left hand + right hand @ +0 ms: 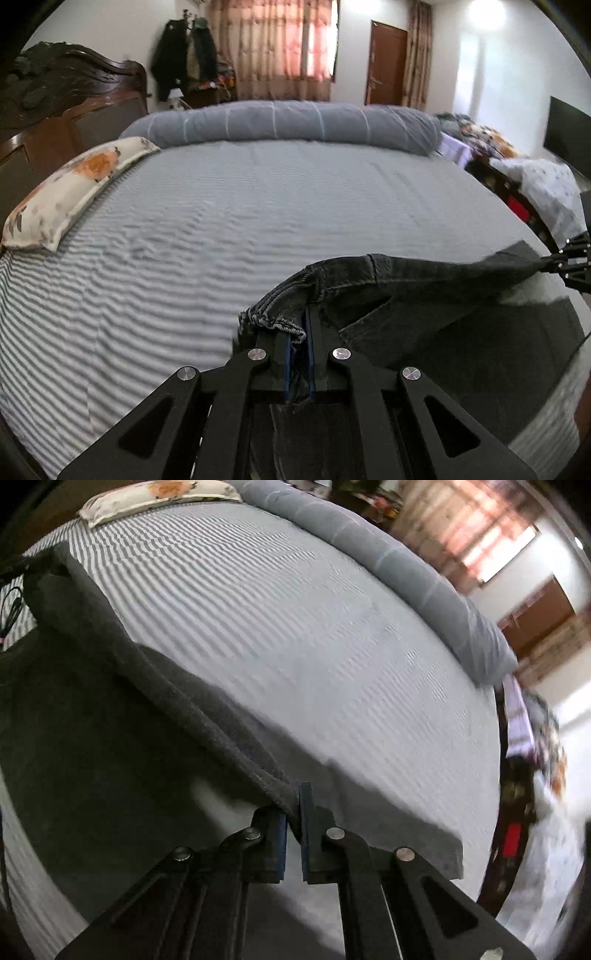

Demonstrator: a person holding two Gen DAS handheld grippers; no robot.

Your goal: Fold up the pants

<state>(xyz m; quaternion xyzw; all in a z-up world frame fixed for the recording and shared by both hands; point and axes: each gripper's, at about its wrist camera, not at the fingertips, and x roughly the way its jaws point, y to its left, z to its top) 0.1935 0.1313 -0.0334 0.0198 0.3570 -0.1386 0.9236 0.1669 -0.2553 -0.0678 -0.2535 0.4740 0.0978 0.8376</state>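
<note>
- Right now, a pair of dark grey pants hangs stretched over a bed with a grey-and-white striped sheet, held at two points by hand-held grippers.
- From the left wrist view, the left gripper sits at six o'clock, its jaws closed tight on a bunched, gathered edge of the denim, likely the waistband.
- At three o'clock in that view, the right gripper pinches the far end of the same garment, so the cloth spans tautly between the two.
- From the right wrist view, the right gripper is clamped on a seamed edge of the pants, which runs away toward ten o'clock.
- Holding both ends like this seems meant to pull the fabric straight and lift it off the sheet, ready to be laid flat or doubled over.
- A floral pillow lies at nine o'clock and a rolled grey duvet at twelve, both well apart from the pants.
- No brand, label or writing can be read anywhere.
</note>
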